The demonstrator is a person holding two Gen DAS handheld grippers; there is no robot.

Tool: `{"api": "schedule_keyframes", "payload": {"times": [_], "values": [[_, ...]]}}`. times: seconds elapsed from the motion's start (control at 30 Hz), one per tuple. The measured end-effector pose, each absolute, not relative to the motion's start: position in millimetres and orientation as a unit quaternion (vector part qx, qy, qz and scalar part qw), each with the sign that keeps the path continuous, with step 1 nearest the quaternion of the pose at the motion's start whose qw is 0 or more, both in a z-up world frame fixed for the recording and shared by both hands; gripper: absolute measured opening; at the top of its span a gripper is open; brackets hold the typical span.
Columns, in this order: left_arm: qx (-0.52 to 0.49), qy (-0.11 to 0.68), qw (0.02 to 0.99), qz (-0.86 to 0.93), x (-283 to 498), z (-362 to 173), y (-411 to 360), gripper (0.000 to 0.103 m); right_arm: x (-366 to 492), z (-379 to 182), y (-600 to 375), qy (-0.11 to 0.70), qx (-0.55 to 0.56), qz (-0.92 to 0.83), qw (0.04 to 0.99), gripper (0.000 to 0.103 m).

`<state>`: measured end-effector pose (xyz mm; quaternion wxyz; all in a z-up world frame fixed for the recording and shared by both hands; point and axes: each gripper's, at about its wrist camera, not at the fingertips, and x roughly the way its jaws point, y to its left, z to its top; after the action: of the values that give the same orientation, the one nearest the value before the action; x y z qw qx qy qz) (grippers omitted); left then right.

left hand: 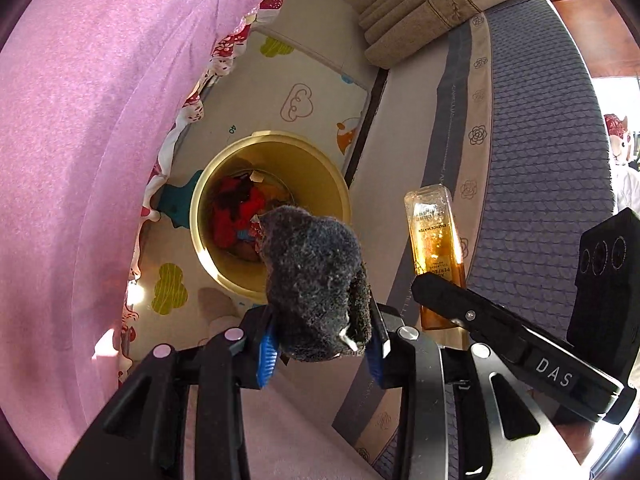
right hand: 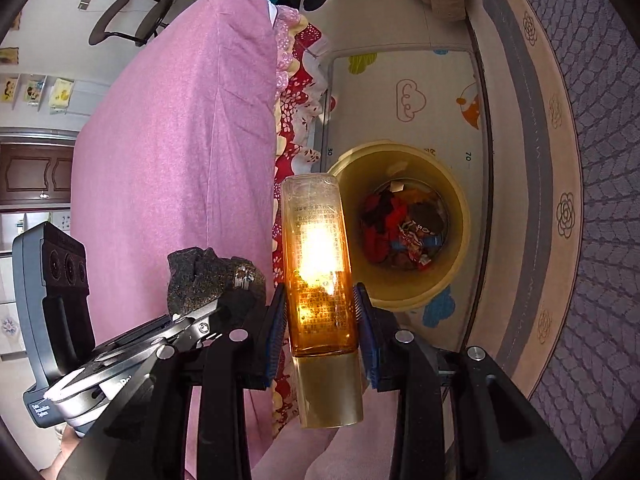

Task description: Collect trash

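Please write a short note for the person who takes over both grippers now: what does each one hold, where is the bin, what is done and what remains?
Left gripper: shut on the dark fuzzy sock, above the bin's near rim.
Right gripper: shut on the amber bottle, beside the bin.
Yellow bin: on the play mat, already holding red and dark scraps.
Left to do: drop both items into the bin.

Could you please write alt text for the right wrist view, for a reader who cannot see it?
The right gripper clamps an amber bottle by its lower body, above and beside a round yellow bin on a patterned floor mat. The bin holds red and dark scraps; a pink-covered bed fills the left.
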<state>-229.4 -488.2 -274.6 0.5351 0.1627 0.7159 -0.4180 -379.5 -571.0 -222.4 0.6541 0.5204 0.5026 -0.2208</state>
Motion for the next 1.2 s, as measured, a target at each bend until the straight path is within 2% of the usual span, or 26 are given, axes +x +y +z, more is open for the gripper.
{"api": "schedule_keyframes", "payload": {"times": [0.07,0.13,0.2,0.3,0.67,1.2], "values": [[0.160,0.720,0.531,-0.418,-228.2,-281.2,-494.3,0.040,-380.3,-227.3,-577.6,0.501,0.521,-0.224,0.653,0.032],[0.153,0.723,0.531,-0.414,-225.6,-286.8,-498.6,0.051,-383.6,-230.4,-584.1,0.498,0.525,-0.229,0.651,0.034],[0.148,0.722,0.540,-0.407,-221.6,-289.0,-500.3,0.068,-389.5,-233.4,-590.0,0.494,0.530,-0.235,0.647,0.041],[0.158,0.723,0.541,-0.398,-217.3,-294.1,-500.5,0.071,-396.0,-237.4,-595.6,0.501,0.530,-0.239,0.641,0.041],[0.186,0.735,0.526,-0.384,-220.5,-309.7,-498.9,0.072,-397.4,-244.6,-592.0,0.516,0.538,-0.230,0.626,0.041],[0.145,0.728,0.533,-0.406,-207.2,-281.2,-480.9,0.072,-368.3,-207.9,-581.3,0.536,0.492,-0.228,0.647,0.041]]}}
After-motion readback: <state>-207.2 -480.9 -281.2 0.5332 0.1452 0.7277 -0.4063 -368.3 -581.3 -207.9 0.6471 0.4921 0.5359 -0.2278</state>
